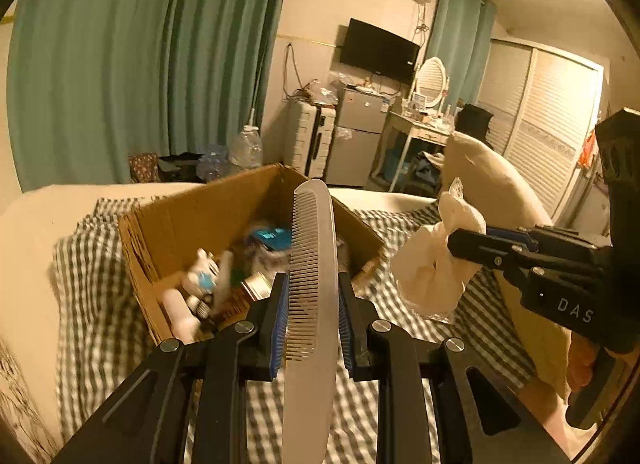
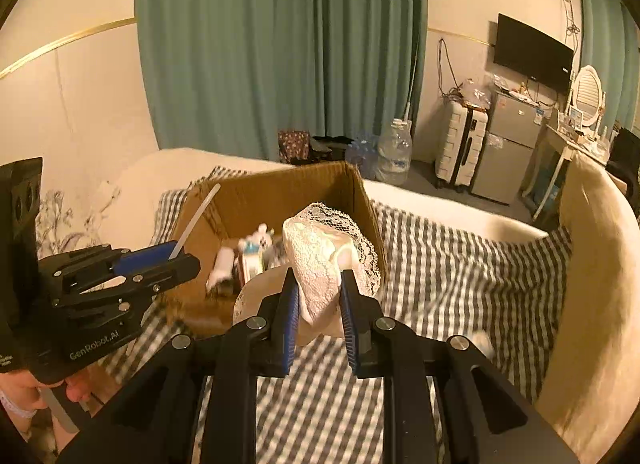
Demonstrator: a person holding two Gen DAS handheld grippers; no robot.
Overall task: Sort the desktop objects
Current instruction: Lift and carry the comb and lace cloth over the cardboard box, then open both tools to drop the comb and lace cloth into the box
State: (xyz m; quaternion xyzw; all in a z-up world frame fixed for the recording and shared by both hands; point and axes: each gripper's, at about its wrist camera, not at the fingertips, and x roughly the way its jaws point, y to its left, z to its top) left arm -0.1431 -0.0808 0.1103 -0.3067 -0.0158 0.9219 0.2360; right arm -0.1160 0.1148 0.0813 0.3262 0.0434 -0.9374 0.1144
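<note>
The left gripper [image 1: 312, 304] is clamping a white comb [image 1: 310, 264] between its 2 pads, comb upright above the checkered blanket [image 1: 100, 304]. The right gripper [image 2: 319, 304] is pinching a lace cloth [image 2: 328, 252]. Both items are hovering near the open cardboard box [image 1: 208, 207], which is holding assorted small objects.

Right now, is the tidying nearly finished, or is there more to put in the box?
Partly done: the box already holds a small toy and some bottles. In hand: the left gripper is shut on a comb, and the right gripper is shut on a lacy cloth. Both hang near the box, not yet dropped in. These views show nothing else loose on the checked blanket.
</note>
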